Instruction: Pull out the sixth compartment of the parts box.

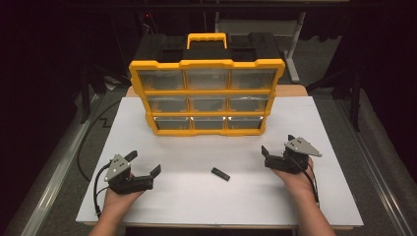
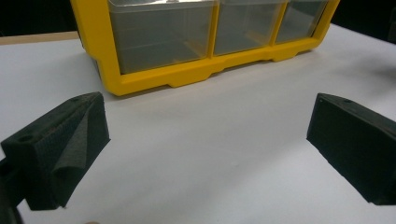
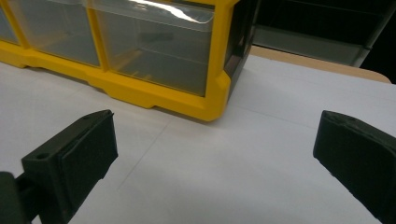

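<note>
The yellow drawer box is standing upright at the back of the white worktop, with its front facing the person. That way all 9 clear drawers, in 3 rows of 3, are easy to see and easy to reach. Its handle is sticking up on top.

A small black bar is lying flat on the worktop, in front of the box and well apart from it. It is lying between the 2 hands, a bit nearer the right one. It is probably waiting there to be picked up and put in a drawer.

The left tongs are sitting low near the front left of the worktop, and their jaws are spread wide with nothing between them. In the left gripper view they are looking at the bottom row of drawers.

The right tongs are sitting near the front right, also spread wide and holding nothing. In the right gripper view they are pointing toward a bottom corner of the box.

Both hands are resting apart, 1 on each side, so either can go for the bar or a drawer.

I cannot see any brand, label or writing on the box, the bar or the tongs.
</note>
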